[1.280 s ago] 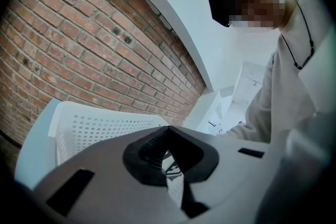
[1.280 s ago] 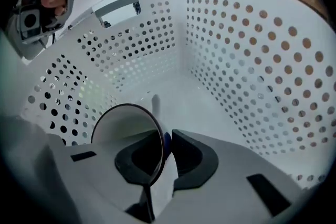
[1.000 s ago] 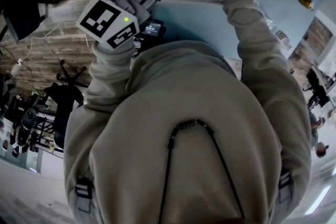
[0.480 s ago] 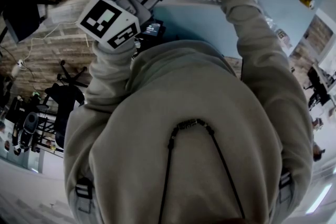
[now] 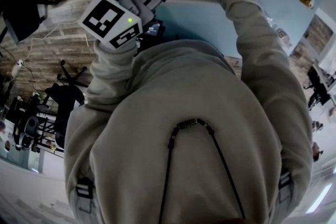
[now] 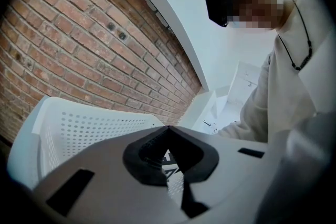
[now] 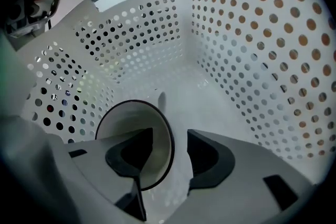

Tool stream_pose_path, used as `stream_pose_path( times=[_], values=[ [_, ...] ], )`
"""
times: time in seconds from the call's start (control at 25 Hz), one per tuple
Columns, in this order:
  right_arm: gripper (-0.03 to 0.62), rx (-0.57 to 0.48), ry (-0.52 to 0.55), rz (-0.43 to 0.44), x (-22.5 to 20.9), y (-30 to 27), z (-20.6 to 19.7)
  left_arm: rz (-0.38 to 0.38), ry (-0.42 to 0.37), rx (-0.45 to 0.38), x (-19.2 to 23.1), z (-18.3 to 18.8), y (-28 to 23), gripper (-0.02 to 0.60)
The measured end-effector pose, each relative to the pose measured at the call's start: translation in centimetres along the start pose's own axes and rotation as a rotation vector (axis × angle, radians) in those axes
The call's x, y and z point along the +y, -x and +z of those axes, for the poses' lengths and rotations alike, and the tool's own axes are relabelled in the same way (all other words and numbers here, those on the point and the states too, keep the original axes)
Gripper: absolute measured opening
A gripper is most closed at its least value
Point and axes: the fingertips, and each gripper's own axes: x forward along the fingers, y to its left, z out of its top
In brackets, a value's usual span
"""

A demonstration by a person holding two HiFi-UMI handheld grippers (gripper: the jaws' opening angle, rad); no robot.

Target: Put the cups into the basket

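- I judge this to be the release step. My right gripper [image 7: 170,136] points steeply down inside the white perforated basket [image 7: 247,60], with the cup [image 7: 128,123] right under it.
- The right fingers [image 7: 210,157] have just been opening and now stand well apart. One finger sits inside the cup's mouth and the other outside its wall, with a visible gap on the outer side, so I read the cup as let go rather than pinched.
- The cup sits low in the basket with its dark rim and open mouth facing my camera. I cannot tell whether its base is fully settled on the basket floor.
- My left gripper [image 6: 168,131] is held about level beside the basket's outer wall. Its fingers [image 6: 139,155] meet at the tips with nothing between them.
- From the head view, the basket rests on the pale blue desk [image 5: 199,23], and both my grippers are up at it.
- The next move calls for a straight lift of the right gripper, keeping the inner finger off the rim so the cup isn't tipped or dragged out.
- None of my views shows another cup, so I would have to find one before reaching.
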Motion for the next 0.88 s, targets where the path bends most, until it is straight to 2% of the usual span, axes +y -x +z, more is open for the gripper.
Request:
stream_pose_path(
  times=[0.2,0.56,0.88],
  values=[
    [0.245,0.010,-0.009,0.003,0.2,-0.2,-0.2,0.003,0.005,-0.006,-0.1,0.0,0.1,-0.002],
    [0.255,0.003,-0.013,0.028,0.7,-0.4,-0.2,0.003,-0.008,-0.020,-0.6,0.6,0.3,-0.003],
    [0.255,-0.014,0.023,-0.087,-0.7,3.3,1.2,0.011,-0.043,-0.062,-2.3,2.1,1.8,-0.003]
  ],
)
